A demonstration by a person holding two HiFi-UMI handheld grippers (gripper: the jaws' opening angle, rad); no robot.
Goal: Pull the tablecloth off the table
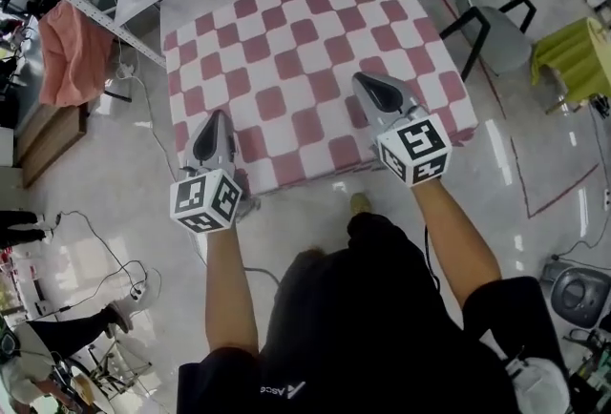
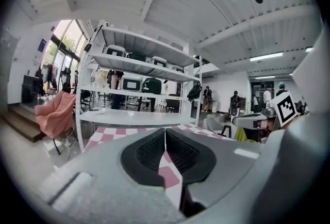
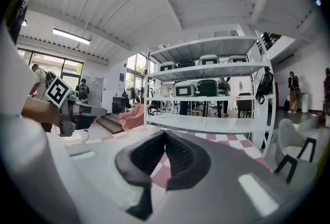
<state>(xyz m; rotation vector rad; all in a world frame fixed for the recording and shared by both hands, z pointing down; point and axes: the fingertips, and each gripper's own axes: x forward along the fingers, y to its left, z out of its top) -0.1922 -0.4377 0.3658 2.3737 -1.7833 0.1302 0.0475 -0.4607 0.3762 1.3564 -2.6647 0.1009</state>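
Head view: the person's bare forearms (image 1: 229,279) reach forward over a pale floor (image 1: 95,212) strewn with cables, each hand carrying a claw topped by a marker cube (image 1: 205,200). The left claw (image 1: 218,118) lies on the near left corner of the red-and-white checked cloth (image 1: 296,50). The right claw (image 1: 364,78) lies on the cloth's near right part, further in from the edge and well apart from the left one. The cloth is spread flat over the desk, hiding its top, with its near edge hanging down just ahead of the person's feet. Left claw view: the left claw (image 2: 165,131) has its dark ribbed pads (image 2: 147,153) pressed together at the tips, with a strip of checked cloth (image 2: 105,134) caught between them. Right claw view: the right claw (image 3: 165,133) is likewise pressed together, pinching checked cloth (image 3: 227,138) that shows in the slit behind its tips. Beside the desk's far right corner stands a grey chair (image 1: 496,21) with black legs, and a yellow-green sheet (image 1: 573,54) lies further right. Beyond the desk's far edge rises a white rack (image 2: 139,63) loaded with boxes. A pink garment (image 1: 72,50) hangs at the far left. Several people stand in the background of both claw views.
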